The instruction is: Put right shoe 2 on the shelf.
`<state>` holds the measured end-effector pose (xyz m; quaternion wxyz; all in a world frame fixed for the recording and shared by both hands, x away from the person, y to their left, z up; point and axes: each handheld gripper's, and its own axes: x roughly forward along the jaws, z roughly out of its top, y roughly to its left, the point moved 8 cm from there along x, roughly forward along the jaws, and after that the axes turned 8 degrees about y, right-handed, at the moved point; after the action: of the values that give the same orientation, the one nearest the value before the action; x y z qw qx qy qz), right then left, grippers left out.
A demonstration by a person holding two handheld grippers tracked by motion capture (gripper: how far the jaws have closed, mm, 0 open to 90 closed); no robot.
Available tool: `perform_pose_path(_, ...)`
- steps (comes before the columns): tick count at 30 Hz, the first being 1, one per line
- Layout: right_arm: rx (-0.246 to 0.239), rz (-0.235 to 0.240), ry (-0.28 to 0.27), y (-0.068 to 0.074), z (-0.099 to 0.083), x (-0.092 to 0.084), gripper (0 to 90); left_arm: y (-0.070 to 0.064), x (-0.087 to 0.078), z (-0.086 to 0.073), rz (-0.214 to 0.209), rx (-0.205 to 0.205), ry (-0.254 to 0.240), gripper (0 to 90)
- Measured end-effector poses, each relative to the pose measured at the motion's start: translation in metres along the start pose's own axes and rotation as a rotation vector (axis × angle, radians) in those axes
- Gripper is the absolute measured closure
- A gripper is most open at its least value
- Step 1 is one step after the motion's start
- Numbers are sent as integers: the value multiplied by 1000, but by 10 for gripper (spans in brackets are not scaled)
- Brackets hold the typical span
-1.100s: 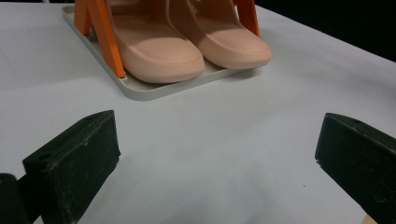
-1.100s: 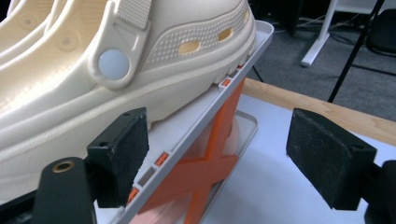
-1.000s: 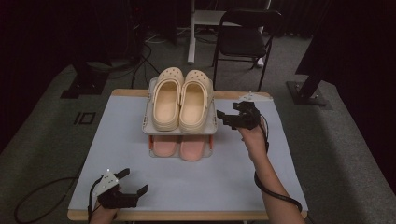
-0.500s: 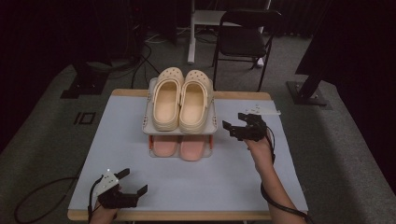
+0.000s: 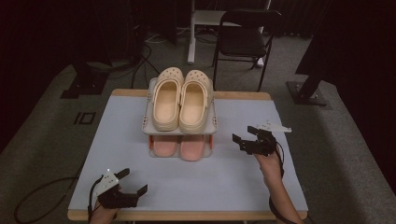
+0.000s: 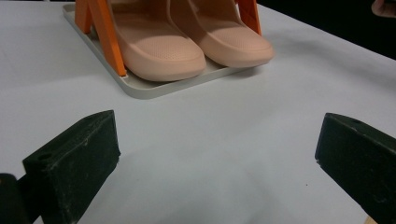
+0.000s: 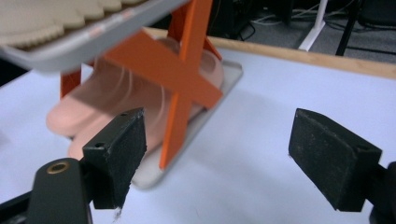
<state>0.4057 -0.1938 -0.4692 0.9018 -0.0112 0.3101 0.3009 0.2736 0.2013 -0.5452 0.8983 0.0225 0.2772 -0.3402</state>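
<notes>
Our right tool [image 5: 246, 138] hangs wide open and empty beside the rack [image 5: 180, 128]; our left tool [image 5: 130, 183], equally open, rests on the surface [image 5: 224, 177].

Two cream clogs [image 5: 180, 98] are sitting on the top tier of one two-tier shoe rack [image 5: 148, 125]; two pink slippers [image 5: 180, 145] are lying below; two grippers are showing; one chair [image 5: 243, 39] is standing behind one table [image 5: 205, 186].
</notes>
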Motion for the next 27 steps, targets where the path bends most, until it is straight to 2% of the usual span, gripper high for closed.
perform_pose_path(15,19,0,27,-17,-49,-5,150,1,1,0,2,4,1,0)
perform_pose_path(27,52,-50,70,-35,-86,-9,150,2,1,-2,8,-1,6,0)
